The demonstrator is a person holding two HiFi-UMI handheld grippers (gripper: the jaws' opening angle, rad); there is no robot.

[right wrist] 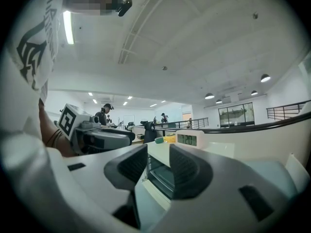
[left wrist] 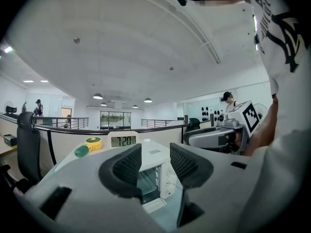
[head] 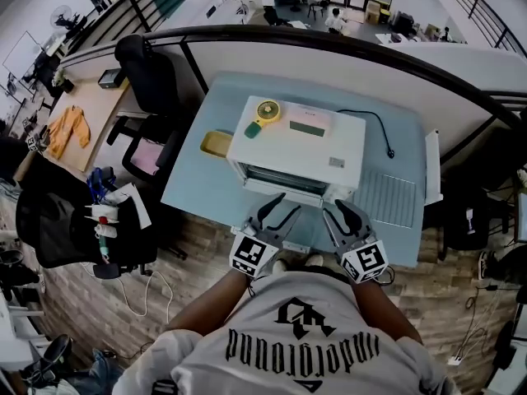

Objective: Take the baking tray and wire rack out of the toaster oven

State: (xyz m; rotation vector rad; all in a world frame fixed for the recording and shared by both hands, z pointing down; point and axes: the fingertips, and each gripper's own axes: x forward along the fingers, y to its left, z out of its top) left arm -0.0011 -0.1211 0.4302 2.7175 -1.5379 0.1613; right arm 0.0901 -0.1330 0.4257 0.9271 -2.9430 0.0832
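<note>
Presently: toaster oven, frame centre on the surface, door dropped open. Baking tray and wire rack not discernible within its mouth, whose long axis runs left-right. Left gripper and right gripper, both wide and empty, just below the door, equally near.

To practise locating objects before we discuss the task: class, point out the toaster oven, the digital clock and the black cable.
toaster oven (head: pixel 350 142), head view, bare white top.
digital clock (left wrist: pixel 123 141), left gripper view, its display.
black cable (head: pixel 380 126), head view, its curved stretch.
</note>
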